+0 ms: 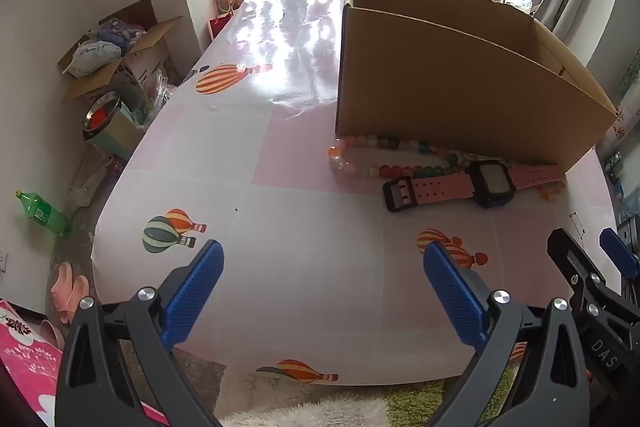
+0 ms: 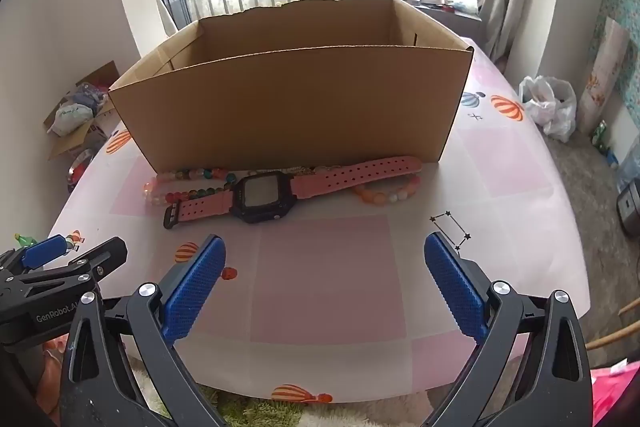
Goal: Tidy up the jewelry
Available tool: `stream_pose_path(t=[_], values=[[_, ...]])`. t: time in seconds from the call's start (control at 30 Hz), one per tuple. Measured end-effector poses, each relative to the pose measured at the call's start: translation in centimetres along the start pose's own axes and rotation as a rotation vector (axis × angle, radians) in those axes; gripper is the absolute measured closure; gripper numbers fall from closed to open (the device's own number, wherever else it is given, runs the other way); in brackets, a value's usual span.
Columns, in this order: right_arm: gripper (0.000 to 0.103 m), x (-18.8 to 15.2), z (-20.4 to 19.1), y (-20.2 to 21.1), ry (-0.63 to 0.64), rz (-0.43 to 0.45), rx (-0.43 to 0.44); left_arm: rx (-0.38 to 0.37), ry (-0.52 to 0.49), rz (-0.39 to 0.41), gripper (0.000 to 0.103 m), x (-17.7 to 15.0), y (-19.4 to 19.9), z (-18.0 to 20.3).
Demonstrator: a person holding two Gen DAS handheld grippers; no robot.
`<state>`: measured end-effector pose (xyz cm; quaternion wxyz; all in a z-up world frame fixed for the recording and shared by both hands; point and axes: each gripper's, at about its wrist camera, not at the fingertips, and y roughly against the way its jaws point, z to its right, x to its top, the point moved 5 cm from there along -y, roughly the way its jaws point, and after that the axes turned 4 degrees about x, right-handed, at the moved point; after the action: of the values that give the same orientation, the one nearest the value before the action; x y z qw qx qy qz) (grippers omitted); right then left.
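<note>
Grippers first, nearest to where the person stands: the left gripper (image 1: 323, 269) hangs over the front part of the table (image 1: 280, 287) with its blue pads spread wide and nothing between them, and the right gripper (image 2: 325, 265) beside it is spread just the same, also holding nothing. Each one shows at the edge of the other's view, so they sit close side by side.

Beyond them, on the pink-and-white cloth printed with hot-air balloons, lies the pink watch (image 2: 264, 197), flat, strap stretched out to both sides, dark square face up. A string of coloured beads (image 1: 376, 169) loops behind and partly under it on the left-hand side, touching the strap, and an orange bead bracelet (image 2: 386, 195) curls against the strap on the other side.

Just behind all of that stands the open cardboard box (image 2: 296, 103), its front wall right beside the jewelry. From this low angle its floor is hidden.
</note>
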<state>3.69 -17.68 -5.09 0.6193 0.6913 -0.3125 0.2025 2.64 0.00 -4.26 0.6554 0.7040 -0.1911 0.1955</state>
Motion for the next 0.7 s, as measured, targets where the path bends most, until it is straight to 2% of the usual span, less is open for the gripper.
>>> stream_pose_path(t=[0.7], values=[[0.008, -0.02, -0.54, 0.12, 0.008, -0.016, 0.001, -0.007, -0.001, 0.002, 0.005, -0.05, 0.05, -0.04]])
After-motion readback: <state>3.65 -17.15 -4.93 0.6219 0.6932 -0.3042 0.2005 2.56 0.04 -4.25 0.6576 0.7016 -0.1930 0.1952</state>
